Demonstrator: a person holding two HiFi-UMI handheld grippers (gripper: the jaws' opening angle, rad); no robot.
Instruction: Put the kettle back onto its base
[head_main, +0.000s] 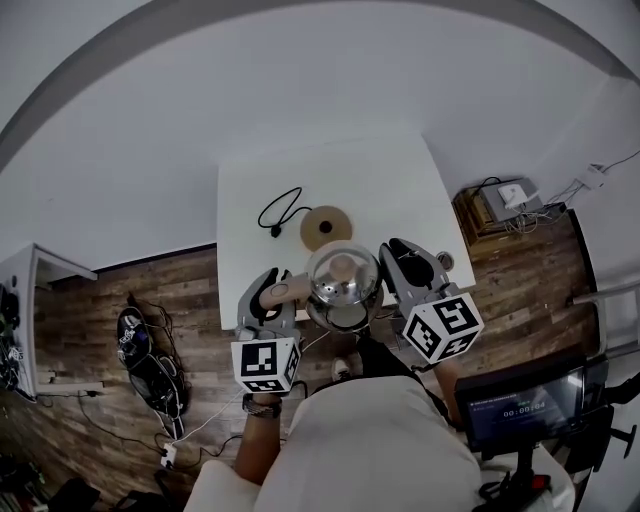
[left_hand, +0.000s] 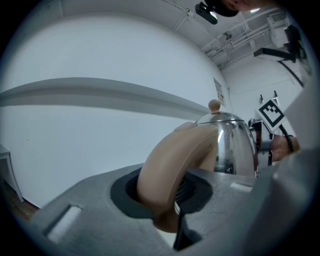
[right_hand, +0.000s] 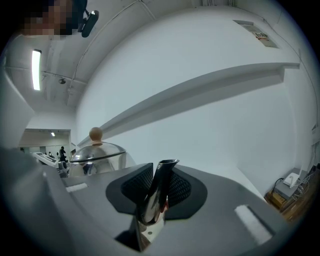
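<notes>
A shiny steel kettle (head_main: 342, 277) with a tan knob on its lid hangs in the air over the near edge of the white table (head_main: 400, 190). My left gripper (head_main: 272, 300) is shut on the kettle's tan curved handle (left_hand: 172, 165), which fills the gap between its jaws in the left gripper view. My right gripper (head_main: 400, 262) is shut on the kettle's dark spout (right_hand: 157, 192). The round tan base (head_main: 325, 227) lies flat on the table just beyond the kettle, with its black cord (head_main: 282, 210) looping to the left.
The table stands against a white wall. A wooden floor lies around it, with cables and a dark bag (head_main: 140, 350) at the left. A box with devices (head_main: 505, 205) sits at the right, and a screen (head_main: 515, 405) stands near my right side.
</notes>
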